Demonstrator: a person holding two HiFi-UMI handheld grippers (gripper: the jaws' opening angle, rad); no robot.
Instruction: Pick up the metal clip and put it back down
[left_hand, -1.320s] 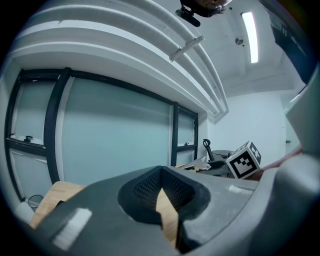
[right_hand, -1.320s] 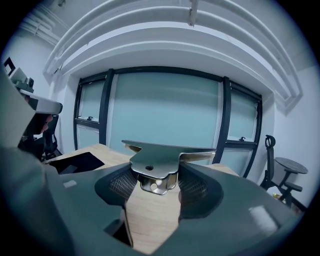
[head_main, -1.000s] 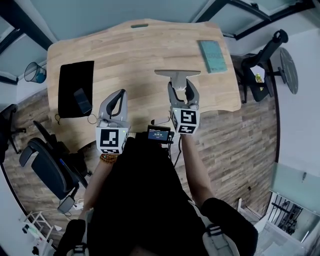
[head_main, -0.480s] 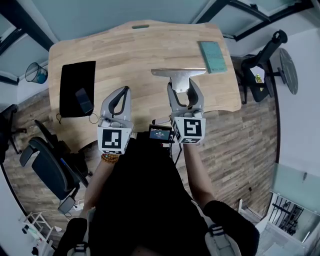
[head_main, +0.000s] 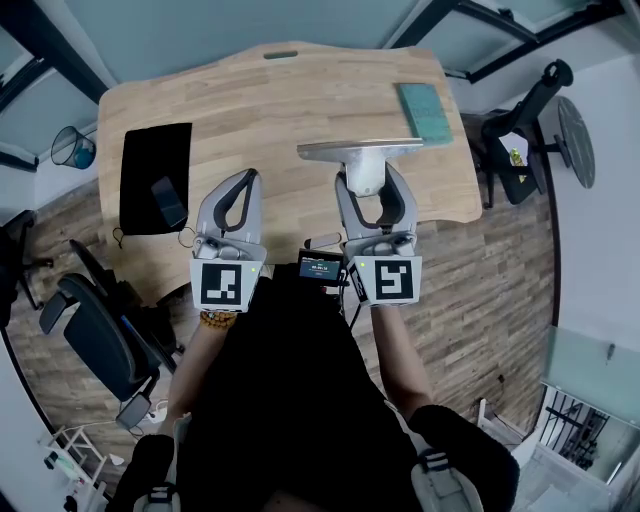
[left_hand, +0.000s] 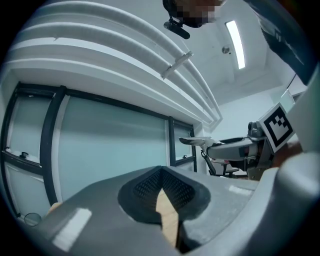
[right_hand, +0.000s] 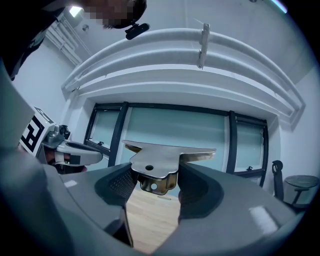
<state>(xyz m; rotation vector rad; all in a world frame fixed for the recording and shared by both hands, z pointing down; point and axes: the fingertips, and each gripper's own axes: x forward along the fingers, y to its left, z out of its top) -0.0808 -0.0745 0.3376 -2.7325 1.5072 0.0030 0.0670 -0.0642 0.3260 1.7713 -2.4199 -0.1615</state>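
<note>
Fingers (right_hand: 116, 186), right gripper (right_hand: 154, 174): pinch metal clip (right_hand: 161, 152) between tips; left gripper (left_hand: 161, 172) seemingly closed.

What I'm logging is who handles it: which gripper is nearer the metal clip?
Right. The right gripper is shut on the metal clip, holding it up off the table. The left gripper is off to the clip's left, apart from it, shut on nothing.

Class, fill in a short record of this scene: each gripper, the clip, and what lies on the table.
Right gripper: shut on the clip, pointing level
Left gripper: shut, empty
Clip position: between the right jaws, off the table, its wide bar beyond the jaw tips
Table items: teal pad at far right, black mat at left
</note>
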